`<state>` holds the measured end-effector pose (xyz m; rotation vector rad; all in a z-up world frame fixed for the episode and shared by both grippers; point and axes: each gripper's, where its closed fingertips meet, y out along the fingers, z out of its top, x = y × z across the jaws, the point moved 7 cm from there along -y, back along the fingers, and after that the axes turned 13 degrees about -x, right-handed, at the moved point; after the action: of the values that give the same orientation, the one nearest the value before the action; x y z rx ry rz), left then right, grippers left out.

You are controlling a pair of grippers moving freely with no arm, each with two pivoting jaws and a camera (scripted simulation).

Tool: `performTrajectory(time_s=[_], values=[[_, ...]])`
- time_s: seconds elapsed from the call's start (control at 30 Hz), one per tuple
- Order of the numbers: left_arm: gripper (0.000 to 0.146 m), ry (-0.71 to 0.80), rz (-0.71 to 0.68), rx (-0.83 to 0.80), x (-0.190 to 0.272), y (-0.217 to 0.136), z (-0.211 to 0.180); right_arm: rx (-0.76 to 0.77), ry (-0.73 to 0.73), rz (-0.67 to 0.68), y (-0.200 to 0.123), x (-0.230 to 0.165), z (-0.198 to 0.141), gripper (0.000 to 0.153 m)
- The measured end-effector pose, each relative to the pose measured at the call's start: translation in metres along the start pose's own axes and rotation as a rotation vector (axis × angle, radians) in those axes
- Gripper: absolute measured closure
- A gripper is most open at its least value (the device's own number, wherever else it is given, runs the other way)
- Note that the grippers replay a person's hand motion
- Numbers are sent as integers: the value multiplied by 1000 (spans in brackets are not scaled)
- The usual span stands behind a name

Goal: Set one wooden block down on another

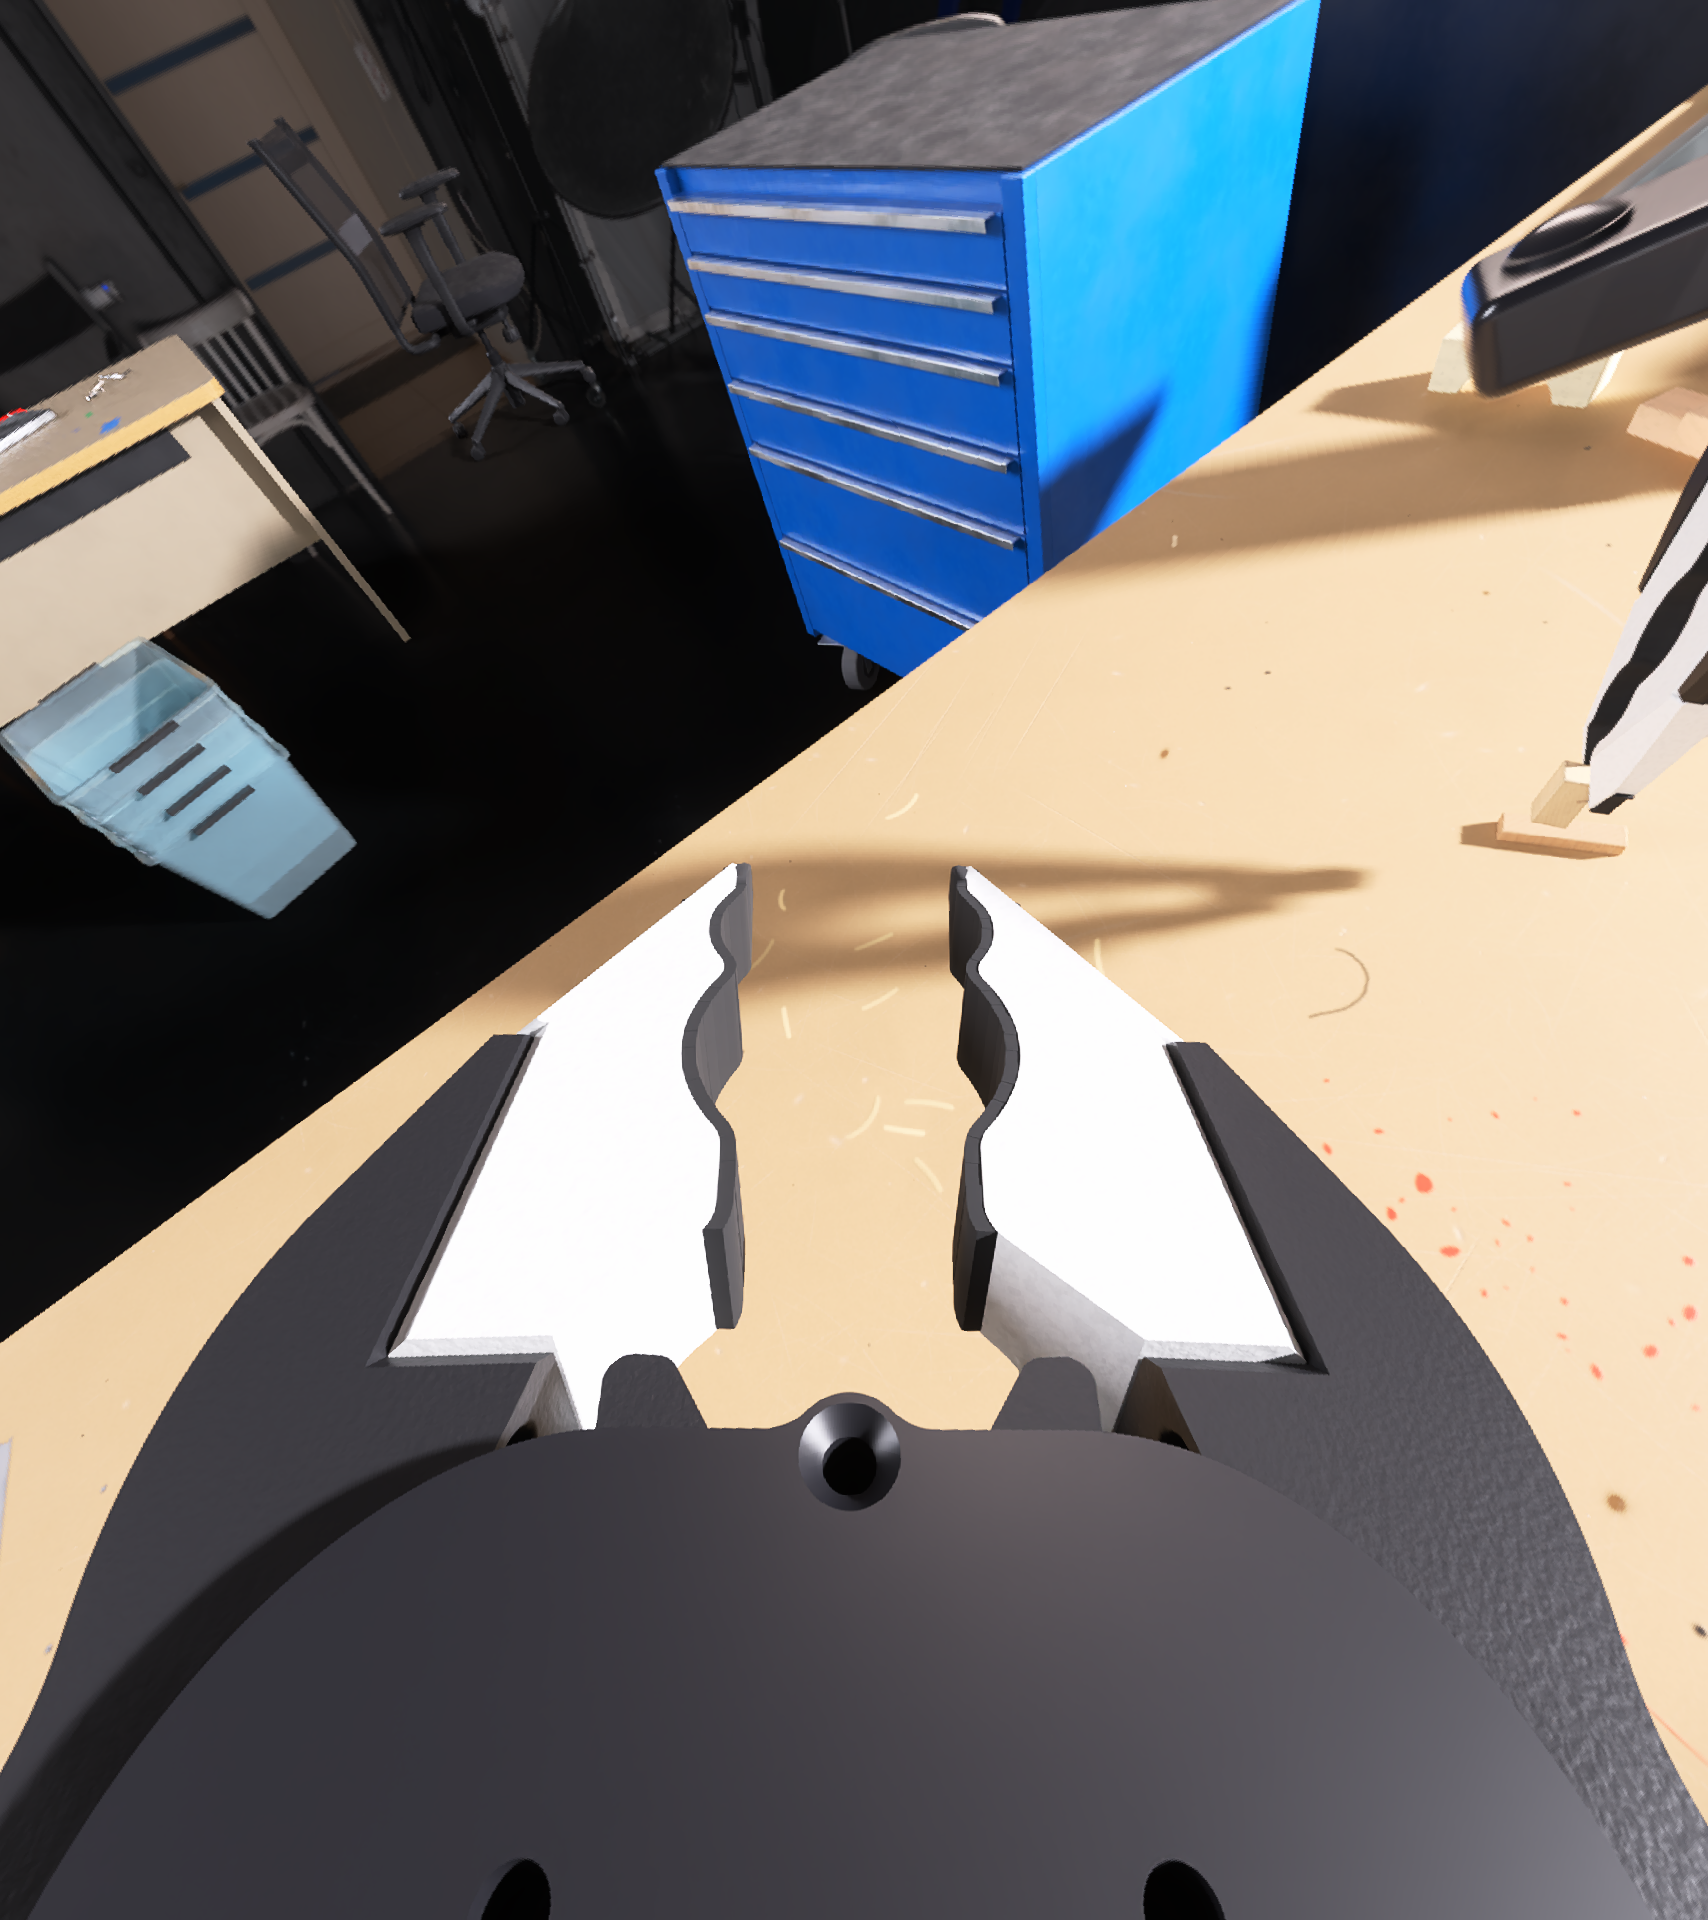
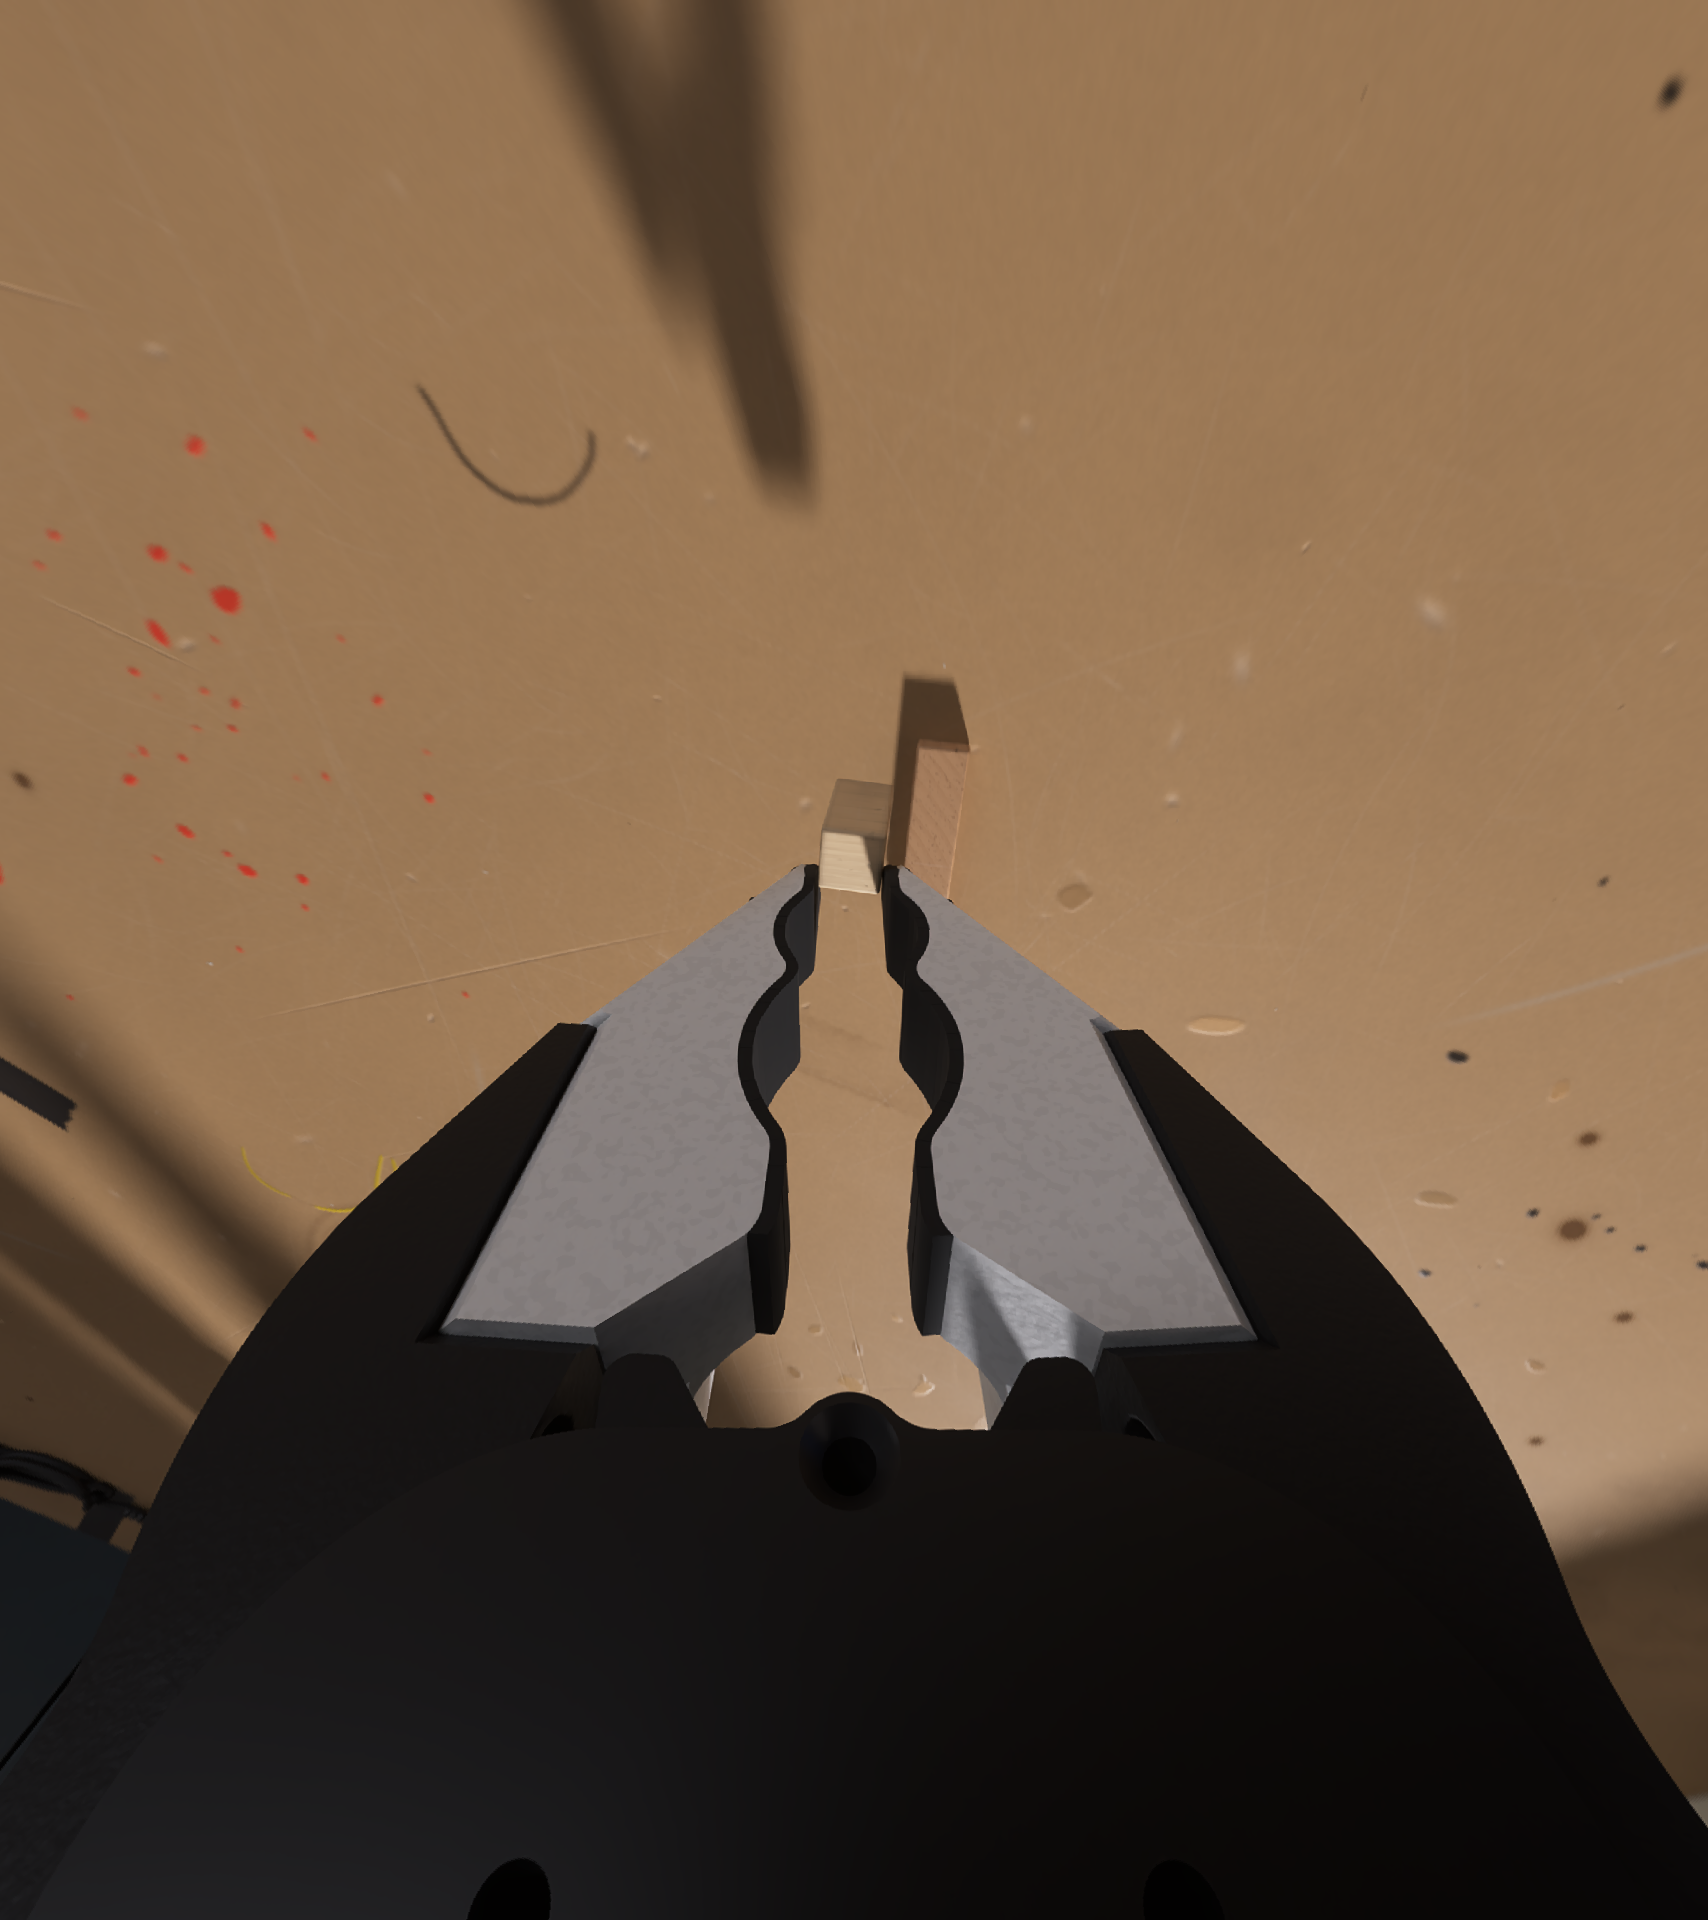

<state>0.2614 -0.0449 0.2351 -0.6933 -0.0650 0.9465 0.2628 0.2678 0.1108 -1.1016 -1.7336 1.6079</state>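
Note:
My right gripper [image 2: 848, 878] is shut on a small pale wooden block [image 2: 852, 847] at its fingertips. A longer tan wooden block [image 2: 935, 821] lies on the table just right of and under it. In the left wrist view the right gripper [image 1: 1598, 795] points down at the far right. The pale block [image 1: 1556, 798] rests on or just above the flat tan block [image 1: 1546, 837]; I cannot tell if they touch. My left gripper [image 1: 850, 878] is open and empty, low over the table [image 1: 1141, 727] near its left edge, well left of the blocks.
More wooden pieces [image 1: 1671, 421] lie at the far right back, partly hidden by the right gripper's dark body [image 1: 1639, 281]. The table edge runs diagonally; beyond it stand a blue drawer cabinet [image 1: 860, 395], a desk [image 1: 50, 520] and a pale blue bin [image 1: 175, 779]. Red paint specks [image 2: 195, 623] mark the table.

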Motion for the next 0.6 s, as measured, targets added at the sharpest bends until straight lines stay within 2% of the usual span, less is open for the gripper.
performTrajectory(time_s=[0.2,0.53,0.6], values=[[108,16,-4,-20,4,0,0,-98,59,-30,15,8,-2,141],[108,16,-18,-33,5,2,-1,-99,55,19,18,13,-3,141],[108,16,-20,-34,5,2,-1,-91,46,33,16,13,-3,135]])
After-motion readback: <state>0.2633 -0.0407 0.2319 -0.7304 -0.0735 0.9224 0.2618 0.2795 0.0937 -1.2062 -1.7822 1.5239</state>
